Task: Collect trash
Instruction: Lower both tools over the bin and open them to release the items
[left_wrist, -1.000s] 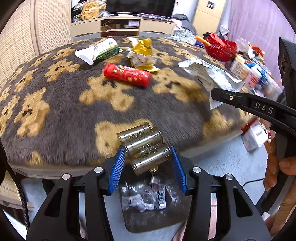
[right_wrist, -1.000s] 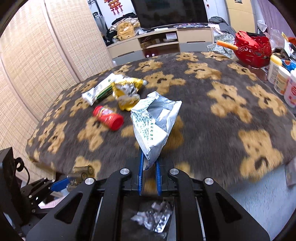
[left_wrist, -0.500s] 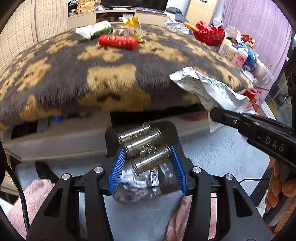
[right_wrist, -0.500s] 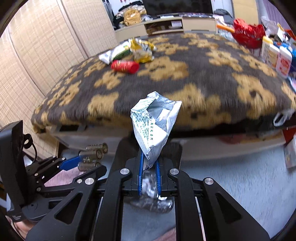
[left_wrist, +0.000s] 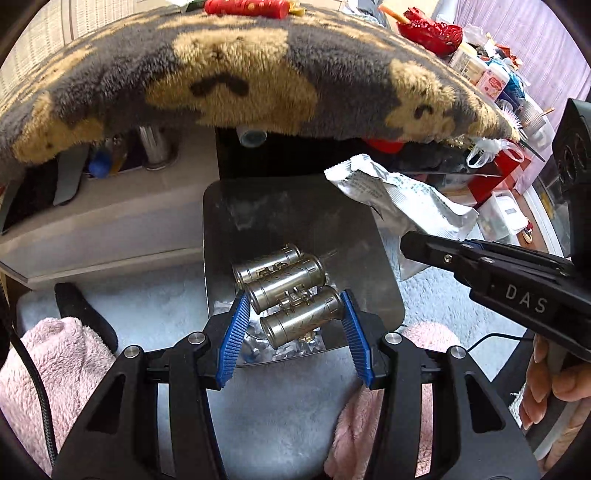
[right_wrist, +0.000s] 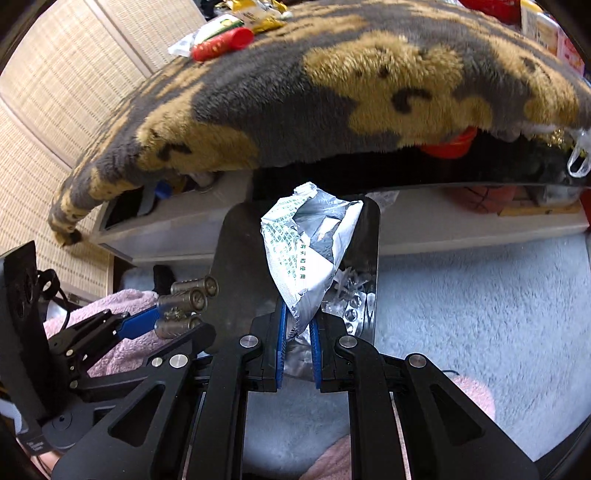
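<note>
My left gripper (left_wrist: 293, 299) is shut on a bundle of three metal cylinders (left_wrist: 286, 291), which hangs just above the open black bin (left_wrist: 295, 214) on the floor. Blister packs lie at the bin's bottom. My right gripper (right_wrist: 297, 317) is shut on a crumpled silver wrapper with green print (right_wrist: 306, 243), held upright over the same bin (right_wrist: 240, 266). In the left wrist view the wrapper (left_wrist: 399, 199) and the right gripper (left_wrist: 410, 240) sit at the bin's right edge. Seen from the right wrist, the left gripper (right_wrist: 147, 325) with the cylinders (right_wrist: 184, 302) is to the left.
A table under a furry bear-pattern blanket (left_wrist: 236, 74) overhangs the bin's far side. On it lie a red tube (right_wrist: 221, 42) and more wrappers (right_wrist: 255, 14). Pink fluffy cloth (left_wrist: 55, 362) and pale carpet (right_wrist: 480, 295) surround the bin. A hand (left_wrist: 554, 384) holds the right gripper.
Both grippers have sunk from above the table top to below its edge and now hang over the bin. Both grips are unchanged.
</note>
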